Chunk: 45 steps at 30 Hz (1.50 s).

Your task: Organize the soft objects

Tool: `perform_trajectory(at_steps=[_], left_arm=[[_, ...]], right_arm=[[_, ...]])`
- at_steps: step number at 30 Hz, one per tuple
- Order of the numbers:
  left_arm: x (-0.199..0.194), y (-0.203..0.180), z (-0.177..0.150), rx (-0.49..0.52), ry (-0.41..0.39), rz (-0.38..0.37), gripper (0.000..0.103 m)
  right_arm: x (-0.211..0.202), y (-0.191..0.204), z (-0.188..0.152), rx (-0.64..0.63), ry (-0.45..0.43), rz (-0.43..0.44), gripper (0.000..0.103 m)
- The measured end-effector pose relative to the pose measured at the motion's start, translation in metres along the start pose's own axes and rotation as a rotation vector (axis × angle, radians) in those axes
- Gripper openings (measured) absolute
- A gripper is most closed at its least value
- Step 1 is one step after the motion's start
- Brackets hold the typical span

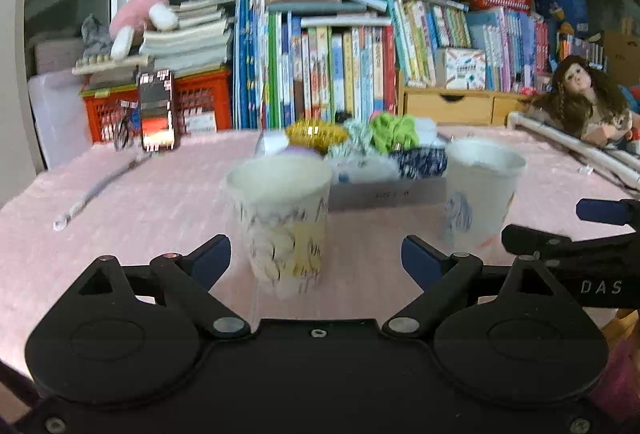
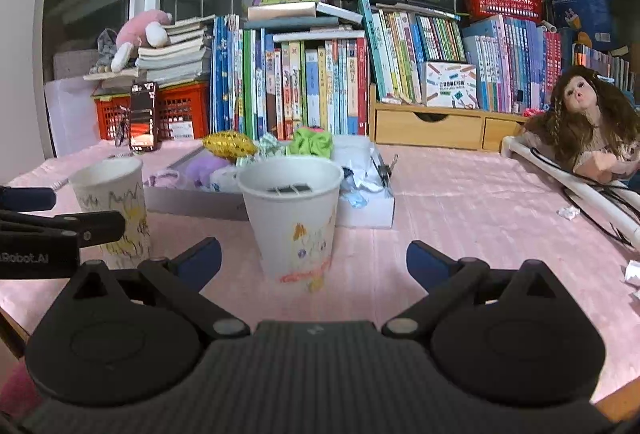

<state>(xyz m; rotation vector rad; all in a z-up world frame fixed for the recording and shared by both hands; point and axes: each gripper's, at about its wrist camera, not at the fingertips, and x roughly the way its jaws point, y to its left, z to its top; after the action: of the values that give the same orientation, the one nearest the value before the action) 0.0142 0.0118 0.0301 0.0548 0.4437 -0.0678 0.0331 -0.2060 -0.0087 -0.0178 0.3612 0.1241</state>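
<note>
Both grippers stood with jaws spread wide and nothing between them. From its own camera, the left gripper (image 1: 316, 254) hovered low in the frame with a scribbled paper cup (image 1: 282, 226) standing just past its fingertips, slightly left of centre. The right gripper (image 2: 314, 258) likewise faced a second paper cup (image 2: 292, 218) at mid-frame, upright on the pink tablecloth (image 2: 460, 202).

Behind the cups, at the frame's middle, lay the pile of soft objects (image 2: 256, 158): a gold piece (image 2: 229, 145), a green one (image 2: 311, 143), a purple one (image 2: 206, 168), heaped in a shallow grey box (image 2: 192, 204). All of it sat beyond the cups, well apart from either pair of fingers.

Farther back stood a row of books (image 2: 304, 90). A long-haired doll (image 2: 580, 122) lay at the right edge, and a phone (image 2: 143, 116) stood propped at the left.
</note>
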Motion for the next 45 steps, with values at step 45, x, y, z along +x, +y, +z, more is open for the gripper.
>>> perform_trajectory(at_steps=[45], left_arm=[[0.039, -0.002, -0.035, -0.049, 0.143, 0.031, 0.103]], right_arm=[[0.023, 0.005, -0.036, -0.020, 0.129, -0.007, 0.103]])
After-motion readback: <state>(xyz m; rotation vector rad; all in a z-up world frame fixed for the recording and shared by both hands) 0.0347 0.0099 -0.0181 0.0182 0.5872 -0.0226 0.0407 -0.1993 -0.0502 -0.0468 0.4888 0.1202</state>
